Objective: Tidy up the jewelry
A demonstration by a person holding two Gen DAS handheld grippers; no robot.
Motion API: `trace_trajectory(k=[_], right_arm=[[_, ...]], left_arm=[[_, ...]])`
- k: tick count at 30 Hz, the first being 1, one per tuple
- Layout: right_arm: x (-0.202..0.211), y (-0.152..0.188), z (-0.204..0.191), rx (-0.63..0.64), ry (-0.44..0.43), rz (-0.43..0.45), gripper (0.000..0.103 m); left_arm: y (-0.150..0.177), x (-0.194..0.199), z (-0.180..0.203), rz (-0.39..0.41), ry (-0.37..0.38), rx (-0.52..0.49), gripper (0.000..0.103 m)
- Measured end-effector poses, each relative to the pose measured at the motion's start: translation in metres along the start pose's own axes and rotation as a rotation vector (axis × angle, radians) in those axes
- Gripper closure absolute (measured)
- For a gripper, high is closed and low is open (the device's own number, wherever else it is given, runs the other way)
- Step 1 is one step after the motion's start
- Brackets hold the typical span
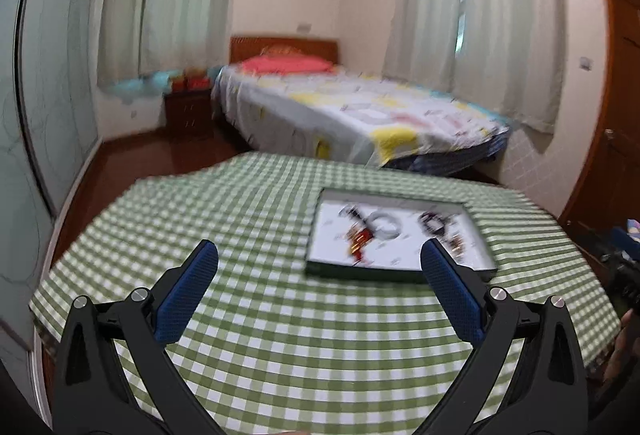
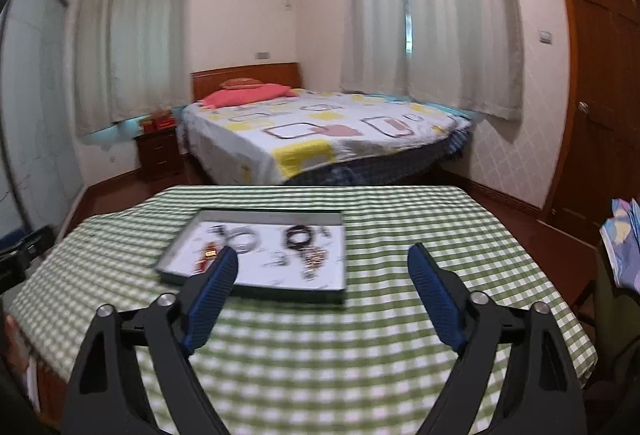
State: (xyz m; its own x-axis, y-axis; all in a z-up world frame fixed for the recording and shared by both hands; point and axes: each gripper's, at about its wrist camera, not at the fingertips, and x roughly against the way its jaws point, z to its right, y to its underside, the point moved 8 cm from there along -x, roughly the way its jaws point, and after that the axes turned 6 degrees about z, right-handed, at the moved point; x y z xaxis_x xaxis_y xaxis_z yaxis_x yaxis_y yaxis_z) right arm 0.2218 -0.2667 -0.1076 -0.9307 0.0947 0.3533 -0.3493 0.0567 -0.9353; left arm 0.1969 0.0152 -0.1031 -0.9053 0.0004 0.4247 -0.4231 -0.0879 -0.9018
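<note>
Several blurred jewelry pieces [image 2: 280, 247] lie in a shallow dark-rimmed white tray [image 2: 256, 291] on the green-checked counter [image 2: 360, 355], at one o'clock from the left tongs [image 1: 319, 259], eleven o'clock from the right tongs [image 2: 322, 261]; both gape apart, empty.

Green-and-white checked tablecloth [image 2: 360, 335]. Shallow dark-rimmed tray [image 2: 256, 293], white floor. Both grippers [image 1: 318, 255] [image 2: 322, 255]: black arms, blue textured pads [image 2: 434, 293]. Bedspread [image 2: 320, 131]: white, yellow and grey squares. Pillow [image 2: 248, 95]: coral red.
</note>
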Motion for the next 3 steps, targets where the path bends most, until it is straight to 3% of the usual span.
trace_trajectory(k=[3], right_arm=[[-0.052, 0.019, 0.029, -0.007, 0.054, -0.078, 0.019]], left_arm=[[0.021, -0.052, -0.033, -0.078, -0.071, 0.041, 0.004]])
